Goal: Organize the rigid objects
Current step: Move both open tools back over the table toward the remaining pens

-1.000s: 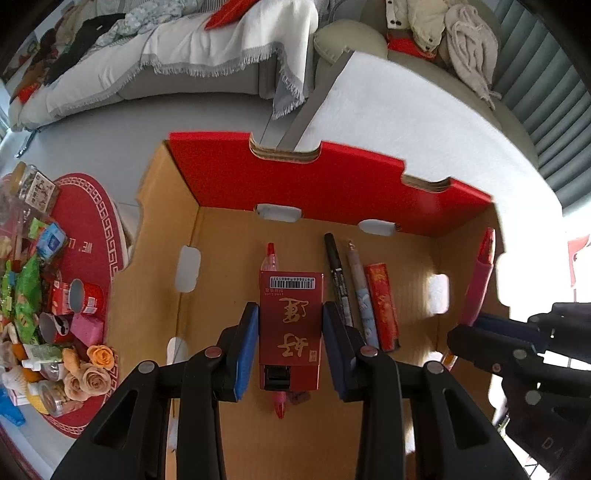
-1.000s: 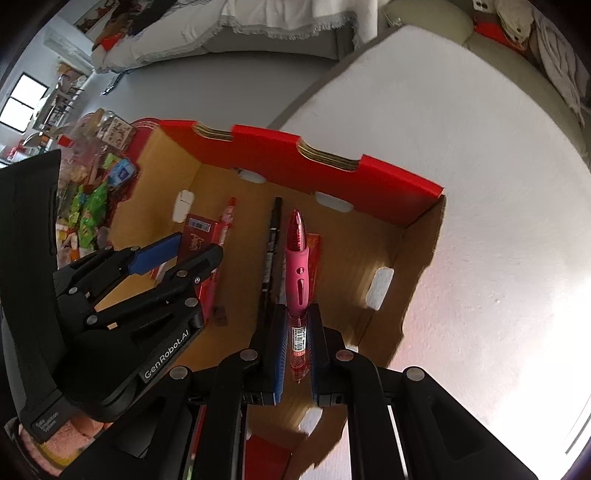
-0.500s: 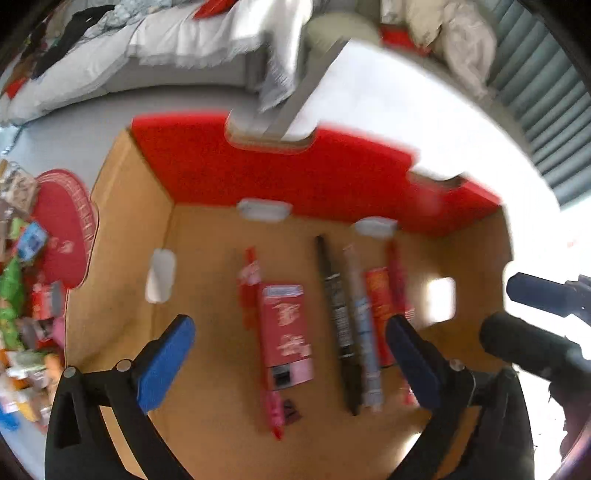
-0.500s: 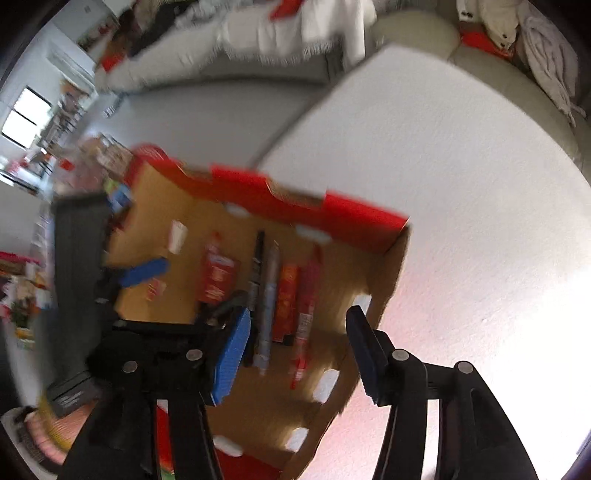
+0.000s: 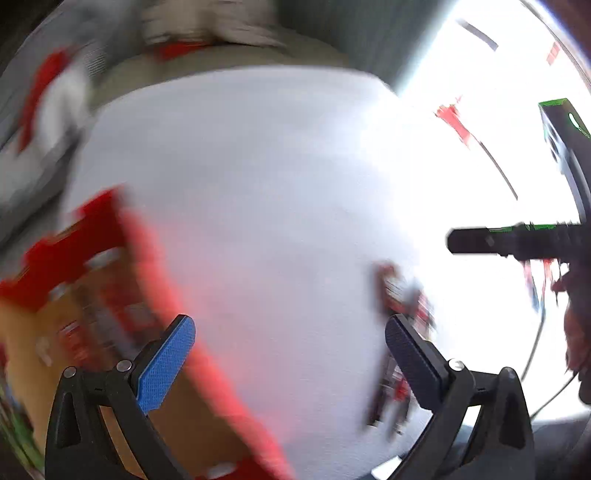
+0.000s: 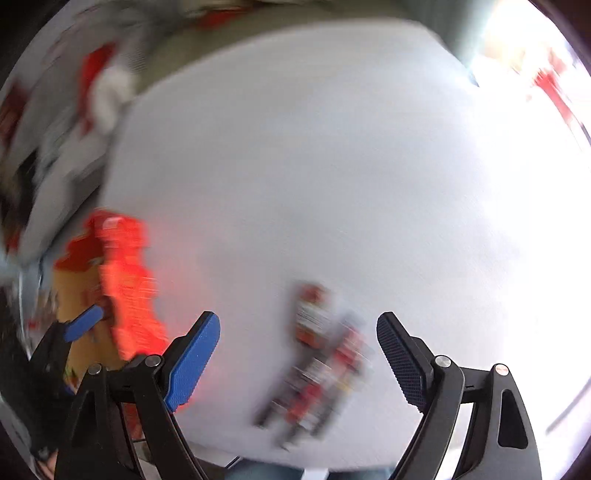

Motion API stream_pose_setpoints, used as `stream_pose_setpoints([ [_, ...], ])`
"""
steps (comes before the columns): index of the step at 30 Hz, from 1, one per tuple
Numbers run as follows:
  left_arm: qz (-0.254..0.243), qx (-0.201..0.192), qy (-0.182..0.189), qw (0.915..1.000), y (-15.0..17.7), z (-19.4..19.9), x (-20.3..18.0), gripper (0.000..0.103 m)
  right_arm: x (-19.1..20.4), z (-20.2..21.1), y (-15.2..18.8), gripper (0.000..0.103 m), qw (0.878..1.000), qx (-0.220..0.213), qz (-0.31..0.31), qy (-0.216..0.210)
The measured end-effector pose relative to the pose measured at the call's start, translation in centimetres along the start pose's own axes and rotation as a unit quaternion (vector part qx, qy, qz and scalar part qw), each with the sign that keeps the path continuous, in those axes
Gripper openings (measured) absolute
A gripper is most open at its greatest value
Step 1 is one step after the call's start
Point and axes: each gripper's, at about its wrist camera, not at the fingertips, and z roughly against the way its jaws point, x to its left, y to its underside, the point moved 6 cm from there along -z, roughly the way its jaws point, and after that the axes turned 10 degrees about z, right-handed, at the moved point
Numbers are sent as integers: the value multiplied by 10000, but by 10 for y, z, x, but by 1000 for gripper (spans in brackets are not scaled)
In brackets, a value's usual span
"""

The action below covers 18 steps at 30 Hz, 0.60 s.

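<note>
Both views are blurred by fast motion. My left gripper is open and empty over the white table. The red-rimmed cardboard box lies at its lower left, with smeared items inside. A blurred pile of red and dark objects lies by its right finger. My right gripper is open and empty, above the same pile. The box sits at the left in the right wrist view, with one blue fingertip of the left gripper beside it.
A sofa with cloths runs along the far edge of the table. Bright window glare washes out the right side. The other gripper's black body reaches in from the right in the left wrist view.
Both grippers released their items into the box, opened wide and swung right, away from the box toward the pile on the white table.
</note>
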Motion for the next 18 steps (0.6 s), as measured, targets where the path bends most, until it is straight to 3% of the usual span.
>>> stream_pose_setpoints([
  [4, -878, 548, -183, 9945, 26, -60, -60, 103, -55, -2, 48, 88, 9977, 226, -635, 48],
  [7, -1083, 880, -402, 9894, 41, -95, -69, 103, -74, -4, 71, 88, 9955, 280, -905, -39],
  [13, -1193, 1161, -687, 9836, 51, -128, -72, 103, -89, -4, 96, 88, 9933, 360, -1085, -182],
  [18, -679, 1076, -724, 9892, 41, -129, -56, 103, -98, -3, 100, 88, 9929, 406, -1083, -263],
])
